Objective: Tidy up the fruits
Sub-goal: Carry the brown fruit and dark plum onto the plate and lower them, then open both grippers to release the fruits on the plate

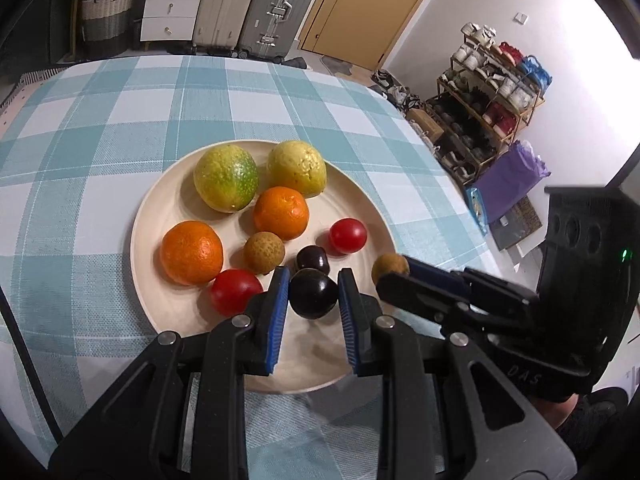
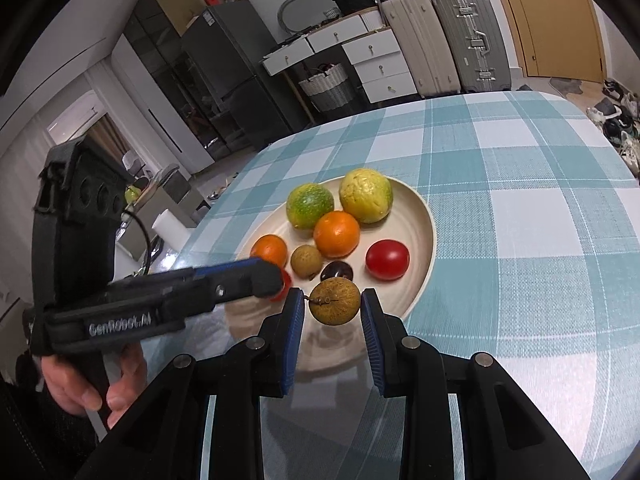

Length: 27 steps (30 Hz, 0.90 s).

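A cream plate [image 1: 168,204] [image 2: 420,216] on the checked tablecloth holds two yellow-green citrus, two oranges, two red tomatoes, a brown longan and a dark grape. My left gripper [image 1: 314,292] is open, its pads just either side of a dark grape [image 1: 313,293] over the plate's near part, with small gaps. My right gripper [image 2: 334,304] is open around a brown longan [image 2: 334,302] [image 1: 390,268] at the plate's near right rim; gaps show on both sides. Whether each fruit rests on the plate I cannot tell.
The table's right edge [image 1: 440,152] drops to a floor with a shoe rack [image 1: 488,100] and a purple bag [image 1: 508,176]. Suitcases [image 1: 256,8] and white drawers [image 1: 172,4] stand beyond the far edge. The left gripper body [image 2: 160,304] crosses the right wrist view.
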Each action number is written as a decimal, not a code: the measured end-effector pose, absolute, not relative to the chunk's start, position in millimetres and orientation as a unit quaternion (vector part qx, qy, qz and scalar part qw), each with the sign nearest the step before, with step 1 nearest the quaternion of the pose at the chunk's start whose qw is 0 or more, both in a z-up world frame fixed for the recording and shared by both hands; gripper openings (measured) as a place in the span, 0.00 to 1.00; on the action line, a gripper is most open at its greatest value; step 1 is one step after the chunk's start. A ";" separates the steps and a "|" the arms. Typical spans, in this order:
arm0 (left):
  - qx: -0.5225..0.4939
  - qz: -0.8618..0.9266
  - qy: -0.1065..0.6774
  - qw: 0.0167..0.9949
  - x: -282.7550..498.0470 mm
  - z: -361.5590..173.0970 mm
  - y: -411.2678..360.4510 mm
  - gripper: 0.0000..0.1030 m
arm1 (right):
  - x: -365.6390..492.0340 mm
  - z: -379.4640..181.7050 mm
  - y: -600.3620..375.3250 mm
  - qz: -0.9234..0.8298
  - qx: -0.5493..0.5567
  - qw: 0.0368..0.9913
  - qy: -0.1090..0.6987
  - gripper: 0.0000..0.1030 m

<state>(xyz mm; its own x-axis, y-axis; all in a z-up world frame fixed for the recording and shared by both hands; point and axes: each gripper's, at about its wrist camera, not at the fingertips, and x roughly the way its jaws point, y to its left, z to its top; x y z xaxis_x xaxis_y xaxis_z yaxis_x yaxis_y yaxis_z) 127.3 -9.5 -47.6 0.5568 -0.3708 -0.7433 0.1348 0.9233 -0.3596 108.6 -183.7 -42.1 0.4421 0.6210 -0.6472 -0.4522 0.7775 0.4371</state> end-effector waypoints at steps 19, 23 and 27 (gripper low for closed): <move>-0.133 -0.153 0.444 0.873 131.8 -47.1 -12.9 0.25 | 127.4 -46.3 -175.0 0.306 0.091 0.851 0.417 0.49; -0.127 -0.149 0.435 0.879 126.3 -38.9 -12.4 0.28 | 123.0 -39.9 -183.2 0.303 0.097 0.857 0.406 0.49; -0.132 -0.143 0.419 0.887 116.6 -27.2 -7.1 0.32 | 114.4 -29.2 -197.3 0.290 0.103 0.869 0.386 0.51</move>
<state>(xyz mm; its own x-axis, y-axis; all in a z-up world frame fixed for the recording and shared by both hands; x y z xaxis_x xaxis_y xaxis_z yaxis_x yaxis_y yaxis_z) 116.6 -7.1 -27.2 0.6083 -0.3645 -0.7050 0.1438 0.9242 -0.3538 114.4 -197.3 -29.2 0.5332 0.5844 -0.6117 -0.4252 0.8102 0.4033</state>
